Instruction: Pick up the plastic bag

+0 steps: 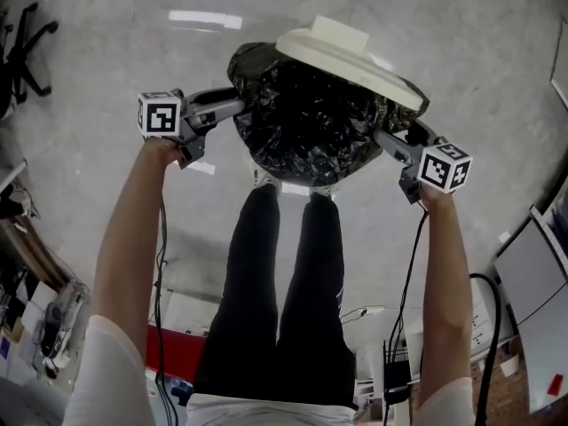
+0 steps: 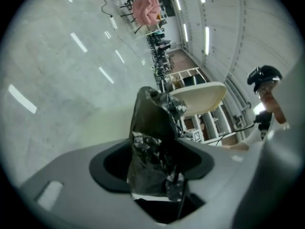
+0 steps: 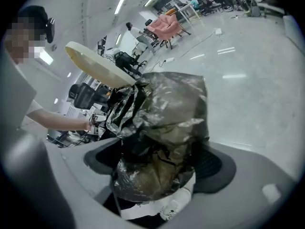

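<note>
The black plastic bag sits bulging and crinkled, seemingly on the floor, just ahead of the person's feet. A cream lid lies tilted across its edge at 12 o'clock. The left gripper comes in at the bag's 9 o'clock and the right gripper at its 3 o'clock. Each one's own view shows its jaws spread wide, with a fold of the film lying loose between them rather than pinched. The left has only a thin strip of bag in its gap, while the right has a fat bunch. I'd say the grasp is the step in hand, and doing it well means getting more film into the left side first. Push that gripper deeper, so that several layers sit well back between the pads before it closes. Then both should close at about the same height on the bag and come up together and level, so the load doesn't swing to one side. The film looks thin and slick, so a shallow bite could slip or tear. The lid looks likely to slide off once the bag moves, so a slow first lift seems wise.
</note>
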`<state>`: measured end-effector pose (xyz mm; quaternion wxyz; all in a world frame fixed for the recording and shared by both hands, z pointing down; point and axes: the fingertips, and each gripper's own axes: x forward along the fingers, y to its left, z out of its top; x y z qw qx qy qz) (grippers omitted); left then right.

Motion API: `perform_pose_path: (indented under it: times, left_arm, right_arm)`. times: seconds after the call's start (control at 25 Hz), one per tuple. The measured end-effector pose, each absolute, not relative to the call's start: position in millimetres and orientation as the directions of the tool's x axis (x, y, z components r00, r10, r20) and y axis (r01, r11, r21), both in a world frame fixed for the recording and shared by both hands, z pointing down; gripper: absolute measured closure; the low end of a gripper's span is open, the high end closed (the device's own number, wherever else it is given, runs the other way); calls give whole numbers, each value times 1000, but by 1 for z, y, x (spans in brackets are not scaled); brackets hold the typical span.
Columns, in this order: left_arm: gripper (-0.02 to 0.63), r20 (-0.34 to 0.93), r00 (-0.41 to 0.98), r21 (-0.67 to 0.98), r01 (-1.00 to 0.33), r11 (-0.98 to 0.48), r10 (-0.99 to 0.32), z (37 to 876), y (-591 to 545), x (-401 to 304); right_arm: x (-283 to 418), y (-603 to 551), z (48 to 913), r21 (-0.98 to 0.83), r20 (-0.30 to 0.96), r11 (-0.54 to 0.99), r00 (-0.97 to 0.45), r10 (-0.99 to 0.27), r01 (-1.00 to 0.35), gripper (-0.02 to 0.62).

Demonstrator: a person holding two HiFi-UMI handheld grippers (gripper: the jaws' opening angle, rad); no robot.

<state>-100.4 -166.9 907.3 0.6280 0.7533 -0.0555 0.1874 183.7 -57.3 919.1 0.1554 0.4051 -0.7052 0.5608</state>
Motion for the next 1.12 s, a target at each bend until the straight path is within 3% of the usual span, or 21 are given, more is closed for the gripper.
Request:
perform_pose_path:
  times: [0.08, 0.24, 0.32, 0.72, 1.12]
  left_arm:
    - [410, 376, 917, 911, -339, -234, 136, 909, -168, -90]
    - [575, 469, 881, 856, -437, -276, 58, 913, -162, -91]
    - [595, 519, 854, 822, -489, -293, 32, 912, -156, -97]
    - [600, 719, 695, 611, -651, -450, -30, 862, -137, -112]
    - [600, 719, 678, 563, -697, -444, -153, 759, -142, -105]
  right_arm:
    - [168, -63, 917, -669, 661, 92, -647, -381, -738, 179]
    - [158, -59, 909, -590, 700, 115, -577, -421, -799, 507]
    - [155, -54, 903, -573, 711, 90, -549, -440, -815, 589]
    - [126, -35, 837, -609, 699, 96, -590, -404, -787, 594]
    - [140, -50, 746, -566, 716, 157, -576, -395, -810, 594]
